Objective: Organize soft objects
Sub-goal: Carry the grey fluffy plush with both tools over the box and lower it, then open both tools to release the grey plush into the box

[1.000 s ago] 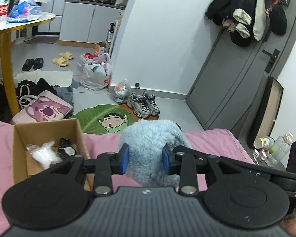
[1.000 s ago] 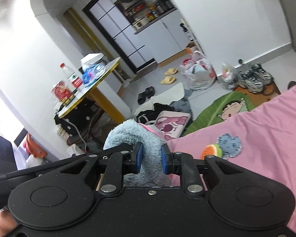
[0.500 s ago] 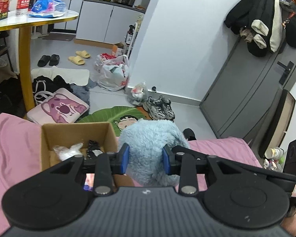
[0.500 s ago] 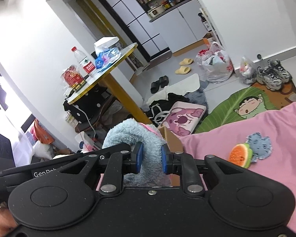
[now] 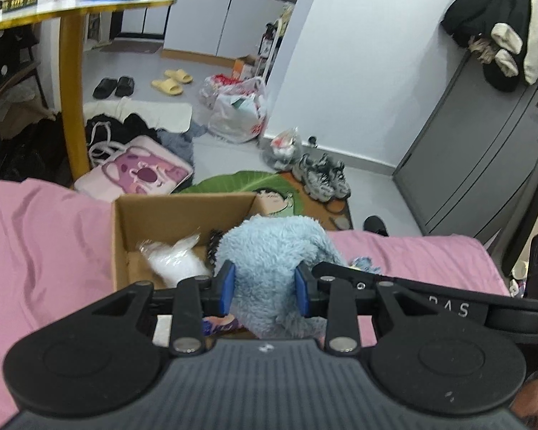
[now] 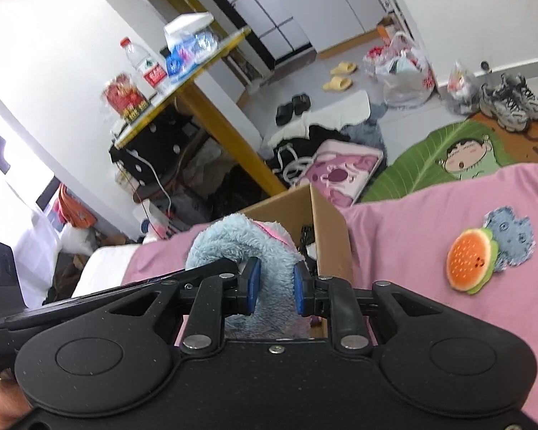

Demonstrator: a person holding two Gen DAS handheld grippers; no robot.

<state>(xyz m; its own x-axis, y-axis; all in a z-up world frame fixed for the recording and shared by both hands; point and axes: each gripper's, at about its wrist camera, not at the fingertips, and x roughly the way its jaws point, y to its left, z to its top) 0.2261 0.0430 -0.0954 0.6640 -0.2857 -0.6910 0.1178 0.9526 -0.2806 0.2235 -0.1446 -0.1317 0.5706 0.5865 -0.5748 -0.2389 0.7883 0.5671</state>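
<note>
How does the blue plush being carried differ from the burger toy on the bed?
The blue plush is shaggy, pale blue and clamped in both grippers over the cardboard box; the burger toy is smooth, orange and green, smaller, and lies loose on the pink sheet. Both look soft.

Change over the last second. The blue plush toy [image 5: 269, 251], pinched by the left gripper [image 5: 264, 288] and the right gripper [image 6: 273, 284], has travelled from beside the cardboard box [image 5: 140, 215] to over its right-hand part (left wrist view). In the right wrist view the box wall [image 6: 326, 229] has emerged just behind the toy, and the burger plush [image 6: 470, 263] now lies nearer.
</note>
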